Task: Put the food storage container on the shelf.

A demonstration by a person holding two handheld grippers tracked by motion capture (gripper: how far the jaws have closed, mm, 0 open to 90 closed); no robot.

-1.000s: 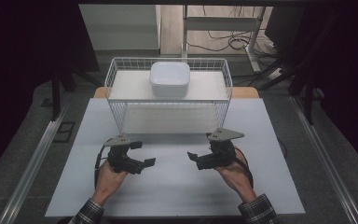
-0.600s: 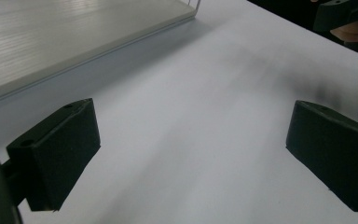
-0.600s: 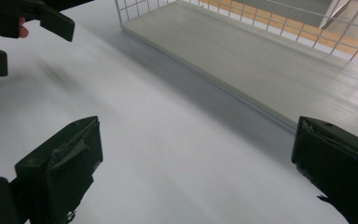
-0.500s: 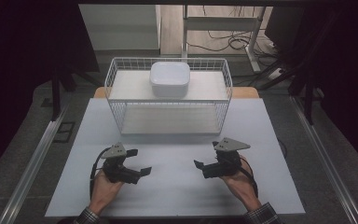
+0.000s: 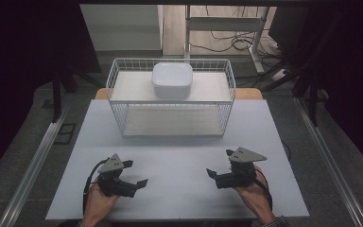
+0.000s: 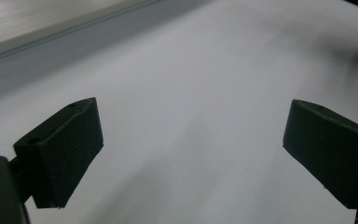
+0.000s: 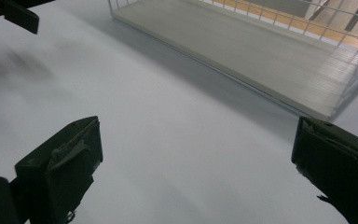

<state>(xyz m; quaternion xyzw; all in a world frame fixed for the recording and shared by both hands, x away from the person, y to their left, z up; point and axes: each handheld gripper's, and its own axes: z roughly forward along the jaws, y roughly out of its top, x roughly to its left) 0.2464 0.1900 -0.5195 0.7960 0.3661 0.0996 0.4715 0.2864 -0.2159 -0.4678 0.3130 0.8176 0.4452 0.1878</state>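
the left tongs (image 5: 134, 174) sit at about seven o'clock on the white table (image 5: 179, 156), held low in the person's left hand (image 5: 99, 203), jaws wide apart with nothing between them. in the left gripper view the left tongs (image 6: 191, 154) frame only bare, blurred table surface. the right tongs (image 5: 220, 165) sit at about five o'clock, held in the right hand (image 5: 253, 196), jaws also spread wide and empty. the two point inward toward each other, well apart across the near part of the table.

the white wire basket (image 5: 227, 85) stands at twelve o'clock, on the far half of the table, well apart from both tongs. a white rounded square container (image 5: 172, 79) rests on its upper shelf, near the middle. in the right gripper view the right tongs (image 7: 196, 158) look over open table toward the basket's pale lower board (image 7: 261, 51) at about one o'clock, and a tip of the left tongs shows at eleven o'clock.
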